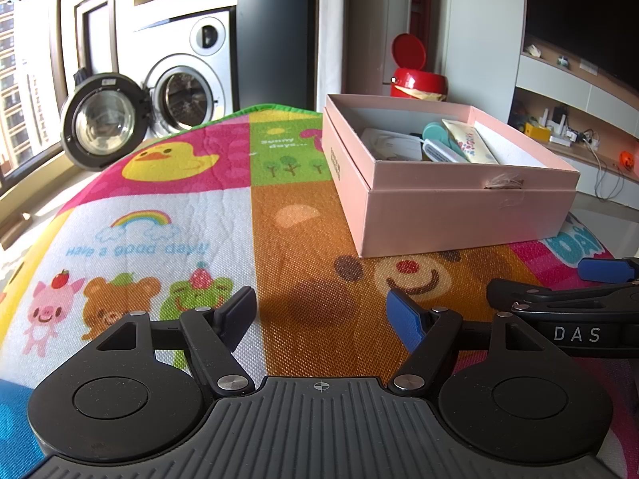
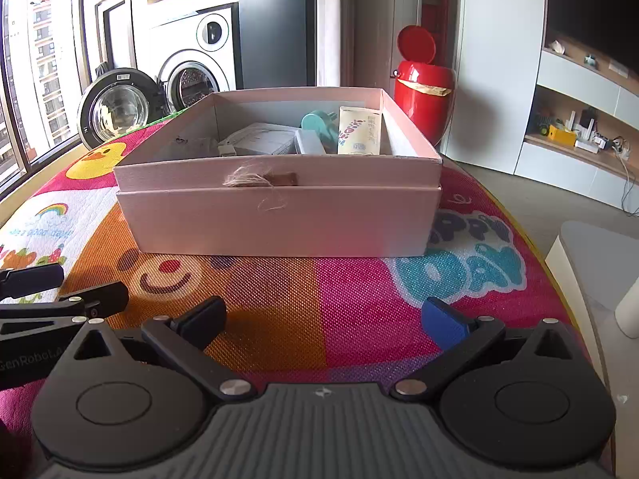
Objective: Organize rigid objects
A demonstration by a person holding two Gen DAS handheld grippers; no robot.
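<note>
Down low over the play mat [image 2: 303,319] we hold both grippers spread wide and empty, left gripper [image 1: 321,313] beside right gripper [image 2: 323,319]; ahead sits the pink box [image 2: 279,219], cream tube [image 2: 357,131] and teal piece [image 2: 319,121] inside.

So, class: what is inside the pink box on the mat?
Inside the pink box lie a cream tube, a teal round item and white packets. The front wall hides whatever sits on the floor beneath them.
</note>
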